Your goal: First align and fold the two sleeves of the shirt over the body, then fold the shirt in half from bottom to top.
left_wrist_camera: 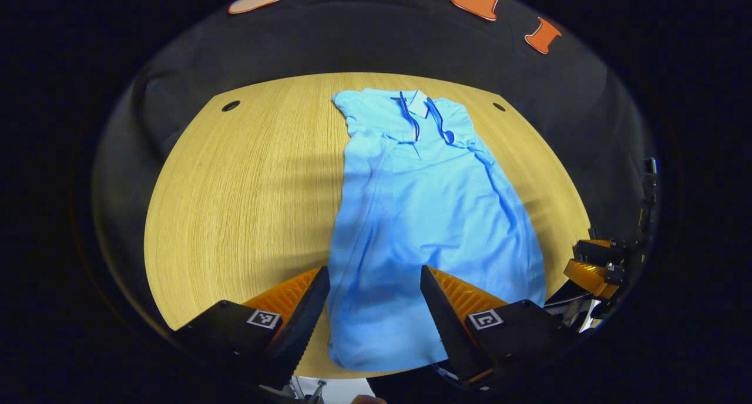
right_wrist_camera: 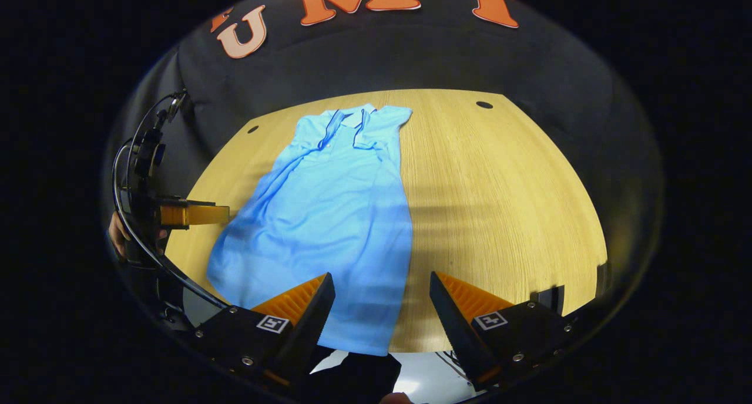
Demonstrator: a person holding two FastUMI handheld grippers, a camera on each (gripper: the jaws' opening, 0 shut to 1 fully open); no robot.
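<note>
Two grippers, left gripper (left_wrist_camera: 375,286) and right gripper (right_wrist_camera: 382,295), gape above one shirt (left_wrist_camera: 423,216).

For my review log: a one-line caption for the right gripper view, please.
Right gripper open above the hem of a blue shirt, sleeves already folded in, on the table.

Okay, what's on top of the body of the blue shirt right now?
Both sleeves look folded in over the blue shirt, forming a narrow strip on the wooden table. The collar lies at the far end. Whether the sleeves are aligned is unclear. The tabletop beneath is covered.
</note>
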